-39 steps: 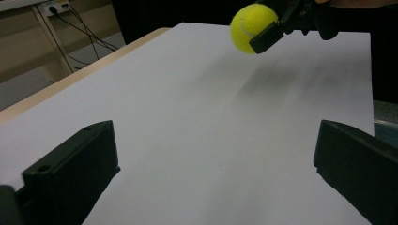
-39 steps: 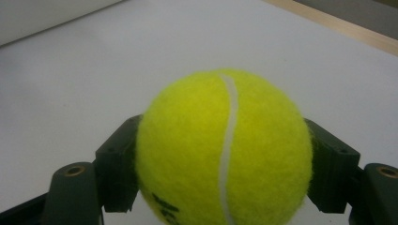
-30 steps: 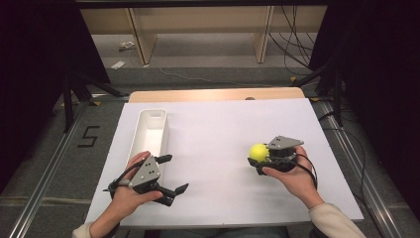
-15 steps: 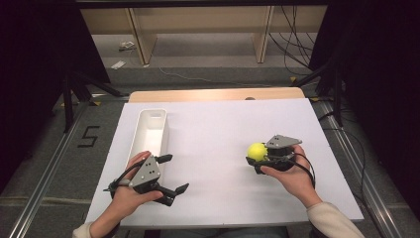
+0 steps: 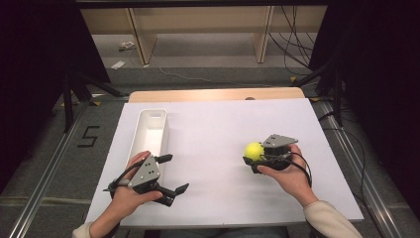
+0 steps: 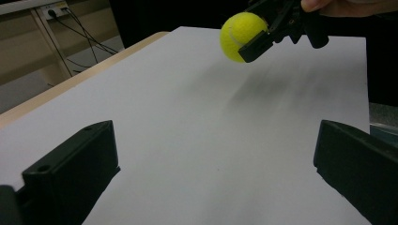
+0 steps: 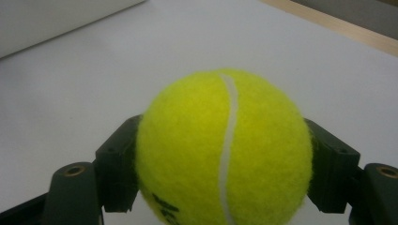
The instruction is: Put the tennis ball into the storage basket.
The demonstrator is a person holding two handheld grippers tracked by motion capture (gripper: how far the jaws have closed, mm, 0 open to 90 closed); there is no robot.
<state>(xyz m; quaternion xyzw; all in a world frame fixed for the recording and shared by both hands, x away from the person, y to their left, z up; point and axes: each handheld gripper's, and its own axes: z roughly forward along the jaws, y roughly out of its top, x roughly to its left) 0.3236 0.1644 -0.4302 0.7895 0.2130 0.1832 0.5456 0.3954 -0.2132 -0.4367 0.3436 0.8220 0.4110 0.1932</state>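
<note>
right of table centre | right gripper (image 5: pixel 253 159) clamps tennis ball (image 5: pixel 253 150) (raised) | left gripper (image 5: pixel 171 173) wide

In the right gripper view the tennis ball (image 7: pixel 224 150) ran off at 6 o'clock, its printed lettering too cut off to read.

Table: a wooden top (image 5: pixel 213 94) showing as a bare strip along the far edge, beyond both claws.
Cover: a white sheet (image 5: pixel 218 129) lying flat over nearly all of the top, under both claws.
Tray: a long white tray (image 5: pixel 151 130) sitting on the sheet, just ahead of the left claw (image 5: pixel 168 173), well apart from the right claw (image 5: pixel 250 161).
</note>
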